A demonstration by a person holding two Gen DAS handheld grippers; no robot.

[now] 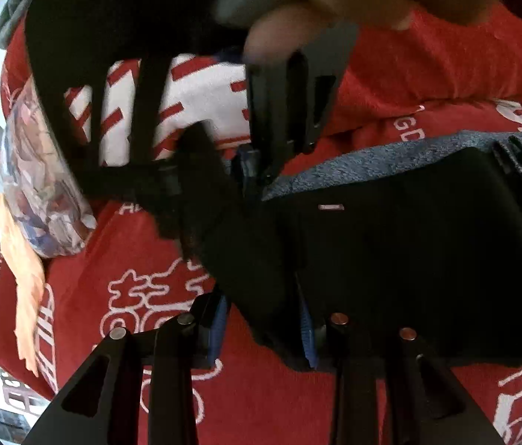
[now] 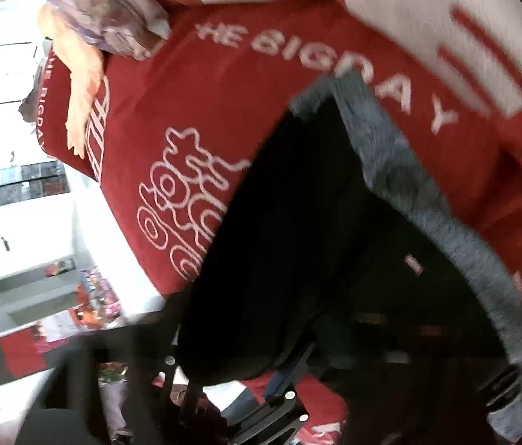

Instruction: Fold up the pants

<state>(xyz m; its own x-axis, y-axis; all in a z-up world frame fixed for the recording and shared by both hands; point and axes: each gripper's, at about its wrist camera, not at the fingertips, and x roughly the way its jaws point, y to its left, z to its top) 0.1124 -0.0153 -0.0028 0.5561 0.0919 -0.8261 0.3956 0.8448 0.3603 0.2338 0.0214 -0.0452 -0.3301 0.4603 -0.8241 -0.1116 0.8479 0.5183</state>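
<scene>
Black pants with a grey fleece lining lie on a red bedspread. My left gripper is shut on a black fold of the pants between its blue-padded fingers. In the left wrist view my right gripper sits just beyond, its tips buried in a raised black fold. In the right wrist view the pants fill the centre with the lining along their right edge; my right gripper holds the black cloth, blurred.
The red bedspread has white lettering. A white and red pillow lies behind. A clear bag of clothes and an orange cloth lie at the bed's left edge. White furniture stands below the bed edge.
</scene>
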